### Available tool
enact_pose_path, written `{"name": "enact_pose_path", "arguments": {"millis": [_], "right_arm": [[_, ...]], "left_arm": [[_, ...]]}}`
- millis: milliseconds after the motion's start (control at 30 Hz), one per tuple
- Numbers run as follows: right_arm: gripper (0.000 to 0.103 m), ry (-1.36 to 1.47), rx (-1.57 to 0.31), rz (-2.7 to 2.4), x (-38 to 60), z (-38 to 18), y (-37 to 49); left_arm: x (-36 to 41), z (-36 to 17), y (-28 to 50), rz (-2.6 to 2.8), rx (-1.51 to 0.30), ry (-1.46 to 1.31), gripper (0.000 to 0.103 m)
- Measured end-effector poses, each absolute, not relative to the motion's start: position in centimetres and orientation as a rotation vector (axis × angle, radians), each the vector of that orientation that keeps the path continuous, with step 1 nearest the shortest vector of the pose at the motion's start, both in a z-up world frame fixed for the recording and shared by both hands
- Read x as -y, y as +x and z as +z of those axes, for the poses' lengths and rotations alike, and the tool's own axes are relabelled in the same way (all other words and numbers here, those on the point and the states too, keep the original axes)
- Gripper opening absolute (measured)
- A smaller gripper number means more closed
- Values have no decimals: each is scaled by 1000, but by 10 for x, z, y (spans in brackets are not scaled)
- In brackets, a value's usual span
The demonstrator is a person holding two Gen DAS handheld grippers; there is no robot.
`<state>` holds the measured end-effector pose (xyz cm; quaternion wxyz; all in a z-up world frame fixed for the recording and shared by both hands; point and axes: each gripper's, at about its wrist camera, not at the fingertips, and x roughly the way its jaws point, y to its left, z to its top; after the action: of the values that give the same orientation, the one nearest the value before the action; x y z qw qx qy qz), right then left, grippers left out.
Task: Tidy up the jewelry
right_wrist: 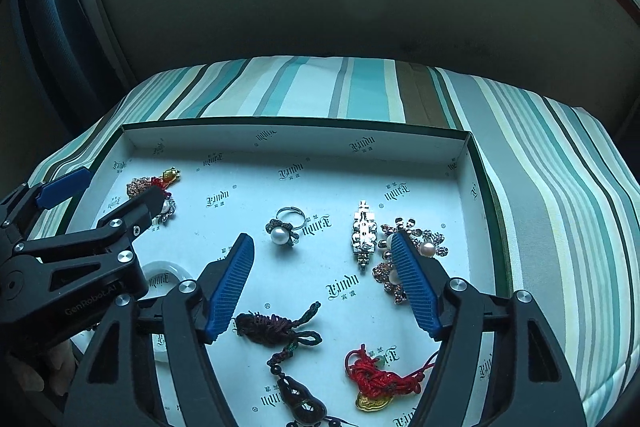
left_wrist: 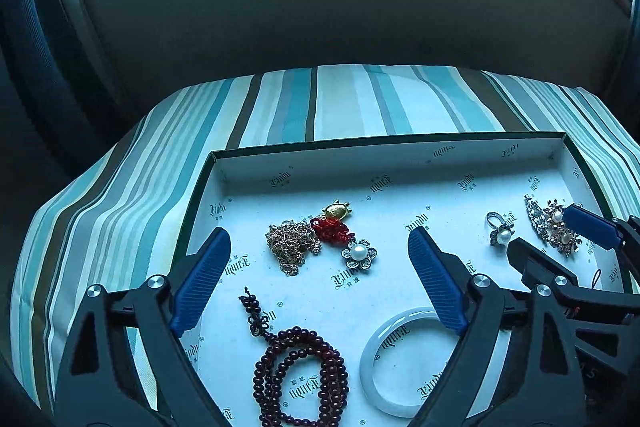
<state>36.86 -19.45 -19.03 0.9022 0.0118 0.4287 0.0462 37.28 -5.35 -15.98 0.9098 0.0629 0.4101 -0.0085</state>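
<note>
A shallow box (left_wrist: 384,139) lined with white printed paper holds the jewelry. My left gripper (left_wrist: 319,235) hovers open above a gold chain (left_wrist: 292,245), a red knot charm (left_wrist: 334,227) and a pearl flower brooch (left_wrist: 359,253); a dark red bead string (left_wrist: 300,375) and a white bangle (left_wrist: 396,359) lie nearer. My right gripper (right_wrist: 321,239) is open over the box (right_wrist: 280,121), between a pearl ring (right_wrist: 284,229) and a rhinestone clip (right_wrist: 364,233). Its right finger covers part of a pearl flower brooch (right_wrist: 424,249). Nothing is held.
The box rests on a striped teal cushion (left_wrist: 352,99) in front of a dark wall. A dark braided pendant (right_wrist: 280,327) and a red knot with a gold charm (right_wrist: 380,379) lie near the right gripper. The left gripper (right_wrist: 120,183) reaches in from the box's left edge.
</note>
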Motion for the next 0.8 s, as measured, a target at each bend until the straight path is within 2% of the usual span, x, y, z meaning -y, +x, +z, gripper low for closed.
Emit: {"name": "enact_pose_path", "arguments": {"millis": [200, 267, 333, 800], "right_arm": [[73, 30, -867, 79, 196, -184, 358], [77, 33, -853, 68, 198, -179, 351], [78, 34, -842, 60, 198, -175, 342], [78, 42, -777, 38, 193, -136, 250]], "left_arm": [[51, -155, 365, -31, -837, 111, 91], [49, -153, 360, -33, -834, 104, 91], [47, -149, 352, -32, -826, 99, 91], [27, -112, 253, -11, -775, 61, 92]]}}
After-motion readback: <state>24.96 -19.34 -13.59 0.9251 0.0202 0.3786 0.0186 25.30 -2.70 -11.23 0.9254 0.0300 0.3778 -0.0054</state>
